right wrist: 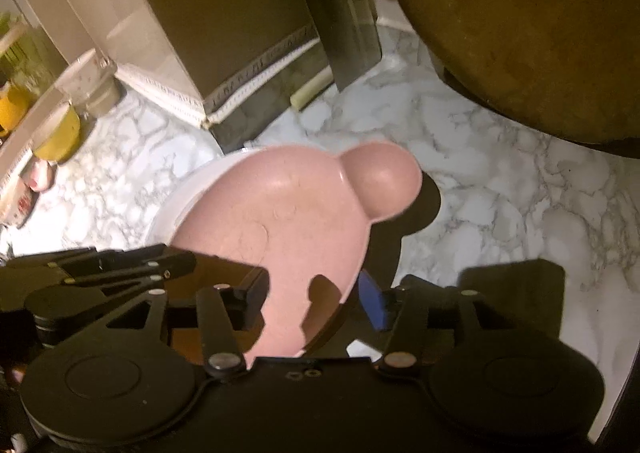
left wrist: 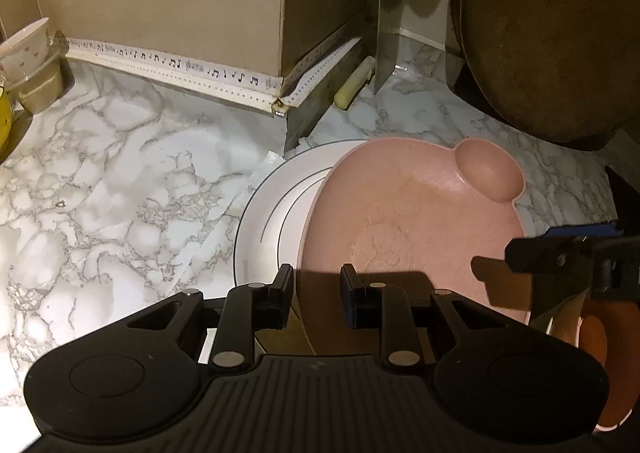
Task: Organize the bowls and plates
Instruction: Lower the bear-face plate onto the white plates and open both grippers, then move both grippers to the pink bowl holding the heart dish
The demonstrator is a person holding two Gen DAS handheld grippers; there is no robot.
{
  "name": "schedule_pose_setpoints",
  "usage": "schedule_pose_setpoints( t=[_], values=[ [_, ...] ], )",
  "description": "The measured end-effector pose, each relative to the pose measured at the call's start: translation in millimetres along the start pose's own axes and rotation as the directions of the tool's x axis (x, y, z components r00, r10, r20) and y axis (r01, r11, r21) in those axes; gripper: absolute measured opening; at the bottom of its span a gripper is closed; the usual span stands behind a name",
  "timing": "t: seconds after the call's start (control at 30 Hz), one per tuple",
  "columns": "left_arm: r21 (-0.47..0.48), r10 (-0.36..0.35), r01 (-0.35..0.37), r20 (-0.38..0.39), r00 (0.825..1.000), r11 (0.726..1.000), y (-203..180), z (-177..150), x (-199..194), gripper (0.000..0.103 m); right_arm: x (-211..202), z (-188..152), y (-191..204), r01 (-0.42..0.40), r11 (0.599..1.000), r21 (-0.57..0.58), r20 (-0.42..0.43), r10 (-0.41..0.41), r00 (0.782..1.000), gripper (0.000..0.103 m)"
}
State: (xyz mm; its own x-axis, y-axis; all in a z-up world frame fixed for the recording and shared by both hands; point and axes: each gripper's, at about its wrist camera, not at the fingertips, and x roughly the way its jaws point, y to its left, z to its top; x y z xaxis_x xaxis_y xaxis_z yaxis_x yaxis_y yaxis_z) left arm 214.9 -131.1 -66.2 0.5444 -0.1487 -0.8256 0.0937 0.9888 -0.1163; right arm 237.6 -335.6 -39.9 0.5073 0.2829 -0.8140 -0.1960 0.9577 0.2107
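Just ahead of our left gripper (left wrist: 316, 285) lies the pink plate (left wrist: 408, 213), stacked on the white plate (left wrist: 264, 221) to nest them. That gripper pinches its near rim; our right gripper (right wrist: 312, 293) stands open around the edge, above the tabletop (left wrist: 120, 173).

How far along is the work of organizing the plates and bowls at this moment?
Done: the pink plate lies on the white plate. In hand: both grippers sit at its near rim, the right gripper open around it; whether the left gripper grips is unclear. Left, probably: the stacked bowls at far left.
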Motion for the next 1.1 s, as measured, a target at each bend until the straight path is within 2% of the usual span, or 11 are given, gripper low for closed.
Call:
schedule_pose_setpoints(
  t=[0.1,0.17,0.4,0.47,0.57,0.63,0.87,0.93,1.1],
  values=[
    [0.001,-0.007,0.007,0.009,1.000,1.000,-0.1,-0.8,-6.8,0.024,-9.1,-0.3,1.5,-0.004,1.000,-0.006,0.030,0.004,1.000,0.055],
    [0.010,-0.011,0.011,0.019,1.000,1.000,-0.5,-1.2,-12.4,0.024,-14.0,-2.0,4.8,-0.005,1.000,-0.014,0.046,0.005,0.999,0.061],
    [0.031,-0.034,0.032,0.059,0.998,0.999,0.0,-3.7,-38.3,0.025,-32.5,-10.8,18.9,0.002,0.999,-0.041,0.107,0.002,0.994,0.064],
    [0.037,-0.044,0.041,0.068,0.997,0.998,0.5,-5.8,-46.0,0.027,-38.5,-14.4,21.4,-0.001,0.999,-0.038,0.125,0.006,0.992,0.069],
    [0.054,-0.058,0.054,0.087,0.995,0.997,0.8,-9.7,-57.7,0.037,-47.2,-20.3,26.8,-0.002,0.999,-0.038,0.152,0.007,0.988,0.072],
    [0.067,-0.065,0.058,0.104,0.992,0.996,0.0,-13.3,-66.7,0.051,-53.5,-25.0,30.0,-0.002,0.999,-0.032,0.169,0.008,0.986,0.074],
    [0.114,-0.108,0.092,0.143,0.984,0.989,-1.3,-25.5,-94.3,0.055,-79.9,-42.0,39.3,0.002,1.000,-0.009,0.234,0.000,0.972,0.084],
    [0.126,-0.123,0.104,0.152,0.981,0.987,-2.2,-29.8,-101.5,0.064,-88.3,-48.4,41.0,0.015,1.000,-0.005,0.255,-0.013,0.967,0.090],
    [0.155,-0.174,0.150,0.156,0.972,0.977,-6.1,-39.2,-112.8,0.074,-106.2,-64.6,38.6,0.054,0.998,0.042,0.292,-0.064,0.954,0.098]
  ],
)
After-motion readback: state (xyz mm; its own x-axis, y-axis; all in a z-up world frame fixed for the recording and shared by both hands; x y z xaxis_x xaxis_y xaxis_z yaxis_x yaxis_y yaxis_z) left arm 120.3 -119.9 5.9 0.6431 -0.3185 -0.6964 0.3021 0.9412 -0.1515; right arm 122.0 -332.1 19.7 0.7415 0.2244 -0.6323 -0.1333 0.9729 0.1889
